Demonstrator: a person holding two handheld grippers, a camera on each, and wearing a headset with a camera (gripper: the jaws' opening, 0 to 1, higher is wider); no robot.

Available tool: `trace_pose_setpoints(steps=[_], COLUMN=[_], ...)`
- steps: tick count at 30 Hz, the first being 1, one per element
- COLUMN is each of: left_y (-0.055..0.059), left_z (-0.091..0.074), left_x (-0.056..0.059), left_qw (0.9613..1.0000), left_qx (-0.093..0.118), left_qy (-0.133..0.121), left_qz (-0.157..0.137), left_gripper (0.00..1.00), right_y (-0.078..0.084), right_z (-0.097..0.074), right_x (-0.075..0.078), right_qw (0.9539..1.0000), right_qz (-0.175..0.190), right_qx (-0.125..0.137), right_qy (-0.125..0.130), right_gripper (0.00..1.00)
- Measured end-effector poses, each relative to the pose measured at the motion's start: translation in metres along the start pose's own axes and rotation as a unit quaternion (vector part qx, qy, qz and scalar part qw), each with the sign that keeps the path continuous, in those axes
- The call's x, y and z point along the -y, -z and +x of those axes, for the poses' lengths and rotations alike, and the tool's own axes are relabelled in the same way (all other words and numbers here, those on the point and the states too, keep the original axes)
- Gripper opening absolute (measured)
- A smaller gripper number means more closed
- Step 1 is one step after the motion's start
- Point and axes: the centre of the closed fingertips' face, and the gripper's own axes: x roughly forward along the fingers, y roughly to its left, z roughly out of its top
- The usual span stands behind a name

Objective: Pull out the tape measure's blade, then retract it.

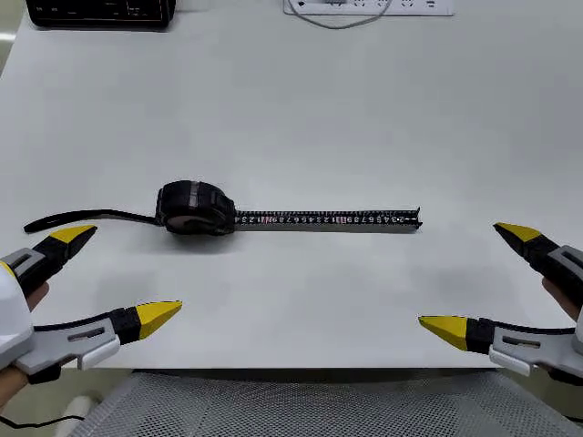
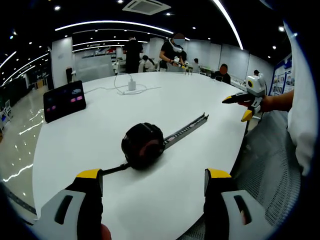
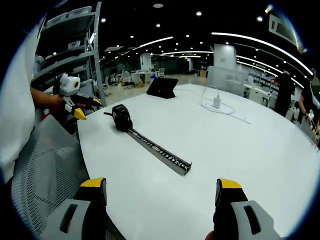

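Black tape measure (image 1: pixel 194 208) on the white table (image 1: pixel 364 109), its blade (image 1: pixel 328 219) extended and lying flat. Left gripper (image 1: pixel 129 270) and right gripper (image 1: pixel 465 275) flank it at the near edge, jaws released wide, well apart from it.

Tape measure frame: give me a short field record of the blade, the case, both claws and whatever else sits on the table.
tape measure case: lies on the white table, left of centre in the head view, untouched
blade: pulled out, flat on the table, running right from the case
strap: black, trails left from the case
left claw: open, holds nothing, near the front edge
right claw: open, holds nothing, near the front edge
other items: power strip and black device at the far edge
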Motion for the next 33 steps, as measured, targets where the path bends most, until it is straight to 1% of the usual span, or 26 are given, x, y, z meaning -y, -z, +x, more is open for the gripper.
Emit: trace_pose_setpoints(steps=[8,12,21,24,27,30,33], left_y=[-0.002,-0.003,-0.008,-0.014,-0.017,-0.020,-0.020], left_z=[-0.001,0.001,0.013,0.017,0.022,0.027,0.032], left_x=[-0.002,0.000,0.007,0.009,0.010,0.012,0.013], left_qw=[1.0000,1.0000,1.0000,0.9998,0.9997,0.9996,0.9996], left_qx=[0.003,0.005,0.006,0.013,0.016,0.018,0.018], left_qy=[-0.004,-0.004,0.000,0.006,0.007,0.010,0.010], left_qz=[-0.004,-0.006,-0.003,-0.013,-0.015,-0.018,-0.022], left_gripper=[0.80,0.80,0.81,0.81,0.80,0.80,0.80], right_y=[0.000,0.000,-0.002,-0.003,-0.003,-0.004,-0.004], right_z=[-0.001,0.000,-0.001,-0.001,-0.001,-0.001,-0.002], right_x=[-0.001,-0.001,0.001,0.001,0.001,0.002,0.003], right_qw=[1.0000,1.0000,1.0000,1.0000,1.0000,1.0000,1.0000], right_qz=[-0.004,-0.004,-0.004,-0.003,0.001,0.001,0.001], right_qx=[-0.004,-0.003,-0.002,-0.002,0.000,0.001,0.001], right_qy=[-0.001,-0.001,0.000,0.001,0.000,0.000,0.000], right_gripper=[0.88,0.88,0.88,0.87,0.87,0.86,0.86])
